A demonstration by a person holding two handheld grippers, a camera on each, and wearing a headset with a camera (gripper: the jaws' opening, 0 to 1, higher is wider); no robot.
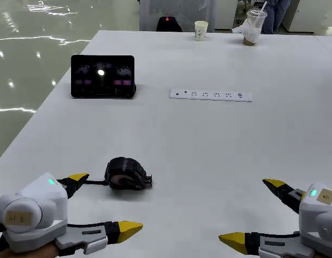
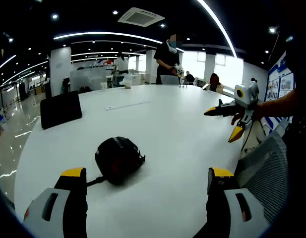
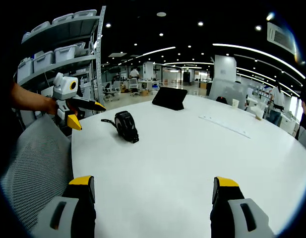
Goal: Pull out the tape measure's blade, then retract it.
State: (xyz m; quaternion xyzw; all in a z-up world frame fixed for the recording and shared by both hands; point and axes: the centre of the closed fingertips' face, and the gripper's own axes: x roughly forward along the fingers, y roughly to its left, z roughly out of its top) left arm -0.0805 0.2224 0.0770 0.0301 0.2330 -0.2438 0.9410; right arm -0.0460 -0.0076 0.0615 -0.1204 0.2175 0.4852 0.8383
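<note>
A black tape measure (image 1: pixel 126 173) lies on the white table (image 1: pixel 209 140), its blade retracted and a short black strap trailing to its left. My left gripper (image 1: pixel 107 201) is open at the table's near left corner, its far fingertip (image 1: pixel 78 177) close to the strap. In the left gripper view the tape measure (image 2: pixel 118 158) sits just ahead between the yellow-tipped jaws. My right gripper (image 1: pixel 252 212) is open at the near right, well away from it. The right gripper view has the tape measure (image 3: pixel 126 126) far off to the left, near the left gripper (image 3: pixel 82 113).
A dark tablet (image 1: pixel 103 76) stands at the back left. A white power strip (image 1: pixel 210 95) lies mid-table. A paper cup (image 1: pixel 200 30) and a plastic cup (image 1: pixel 254 24) stand at the far edge. A mesh chair (image 3: pixel 33 163) is by the near edge. A person (image 2: pixel 168 59) stands across the table.
</note>
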